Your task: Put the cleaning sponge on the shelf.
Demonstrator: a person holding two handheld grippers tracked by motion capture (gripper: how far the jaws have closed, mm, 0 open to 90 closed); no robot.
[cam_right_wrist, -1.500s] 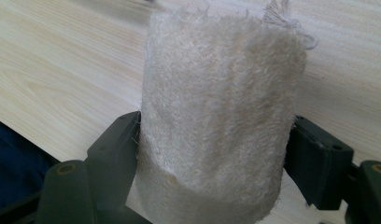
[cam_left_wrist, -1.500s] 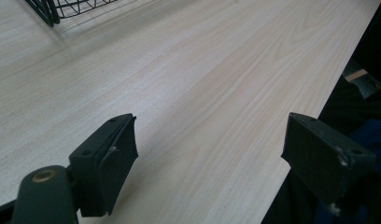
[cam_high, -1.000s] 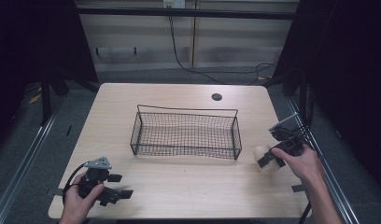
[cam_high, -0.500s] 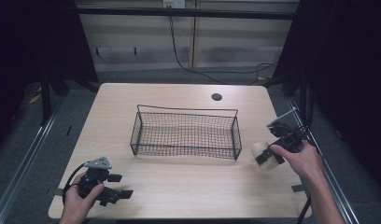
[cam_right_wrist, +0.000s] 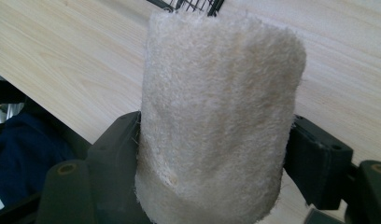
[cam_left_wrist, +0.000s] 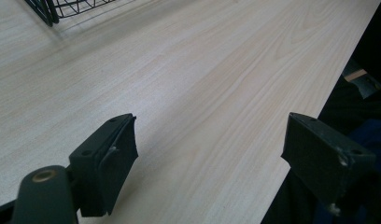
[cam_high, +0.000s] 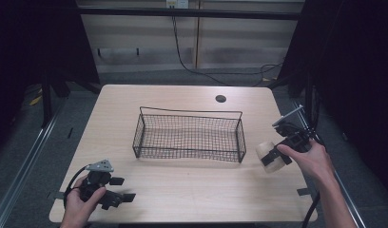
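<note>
- A cream, fuzzy, cylinder-shaped roll of fabric is pinched between the jaws of the right hand-held gripper, just beside the right end of the black wire-mesh basket
- The basket sits mid-bench on the pale wood-grain bench
- The left hand-held gripper rests at the near left corner, jaws spread wide with nothing between them, well apart from the basket

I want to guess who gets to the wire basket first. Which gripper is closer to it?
Right. The right gripper, clamped on a fuzzy cream roll, sits just off the wire basket's right end. The left gripper rests open near the table's front left corner, farther away.
</note>
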